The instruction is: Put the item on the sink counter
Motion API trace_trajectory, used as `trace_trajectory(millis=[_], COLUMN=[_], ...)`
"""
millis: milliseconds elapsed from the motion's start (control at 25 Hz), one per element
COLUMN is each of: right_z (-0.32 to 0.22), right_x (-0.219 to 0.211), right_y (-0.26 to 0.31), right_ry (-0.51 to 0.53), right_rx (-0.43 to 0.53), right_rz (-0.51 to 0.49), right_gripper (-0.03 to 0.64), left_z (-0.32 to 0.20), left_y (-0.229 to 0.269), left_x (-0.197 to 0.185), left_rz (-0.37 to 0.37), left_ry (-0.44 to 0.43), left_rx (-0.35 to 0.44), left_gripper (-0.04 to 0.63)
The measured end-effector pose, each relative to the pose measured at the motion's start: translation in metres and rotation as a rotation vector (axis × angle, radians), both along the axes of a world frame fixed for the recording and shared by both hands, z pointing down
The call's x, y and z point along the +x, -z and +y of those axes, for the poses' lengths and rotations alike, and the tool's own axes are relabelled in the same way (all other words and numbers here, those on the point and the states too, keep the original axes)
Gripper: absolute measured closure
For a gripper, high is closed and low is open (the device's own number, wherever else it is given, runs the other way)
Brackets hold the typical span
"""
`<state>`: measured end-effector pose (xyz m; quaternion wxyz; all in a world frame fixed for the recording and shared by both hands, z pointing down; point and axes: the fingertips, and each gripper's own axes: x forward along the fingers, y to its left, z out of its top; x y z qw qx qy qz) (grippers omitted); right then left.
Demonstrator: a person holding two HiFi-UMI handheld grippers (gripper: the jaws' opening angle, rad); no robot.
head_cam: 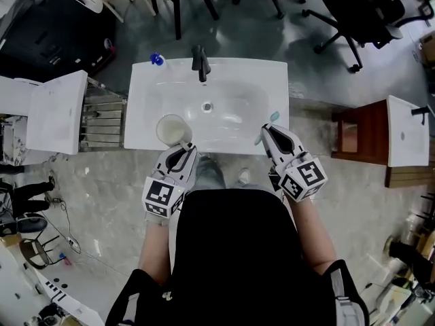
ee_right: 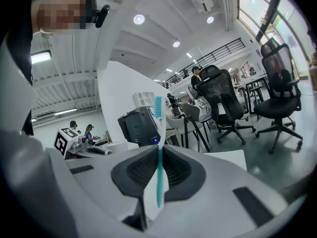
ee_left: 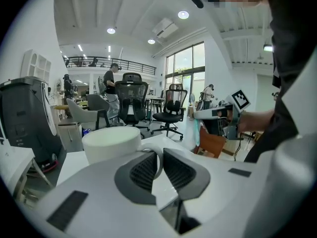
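The sink counter (head_cam: pixel 146 100) shines glossy, the toothbrush (ee_right: pixel 159 152) is smooth plastic — the cup (ee_left: pixel 110 145) looks matt, perhaps ceramic.

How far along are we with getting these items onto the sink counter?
Nothing released yet. The left gripper is shut on the handle of the cup, over the front left corner of the sink counter; I cannot tell if it touches. The right gripper clamps the toothbrush over the front right edge. Left: set both down, open the jaws.

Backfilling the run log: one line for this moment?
left gripper: shut on white cup handle | right gripper: shut on teal toothbrush | both over sink front edge | released: no
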<state>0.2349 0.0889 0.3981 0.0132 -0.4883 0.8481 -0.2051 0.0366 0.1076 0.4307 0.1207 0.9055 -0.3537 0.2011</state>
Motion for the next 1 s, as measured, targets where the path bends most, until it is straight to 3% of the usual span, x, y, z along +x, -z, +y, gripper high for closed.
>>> trace_trajectory(millis=[520,1000], right_z=[-0.067,-0.087], right_x=[-0.066,-0.09], right_y=[0.004,-0.003], right_ry=[-0.075,-0.253], right_rx=[-0.032,-0.089], right_rz=[0.05,0.111], right_gripper=[0.571,0.571], left_z=[-0.088,-0.142], left_y=[-0.022,-0.066], left_x=[-0.031,-0.03], left_rz=[0.029,0.046], left_ry=[-0.175,-0.399], left_rx=[-0.031,-0.054], left_gripper=[0.545,0.545])
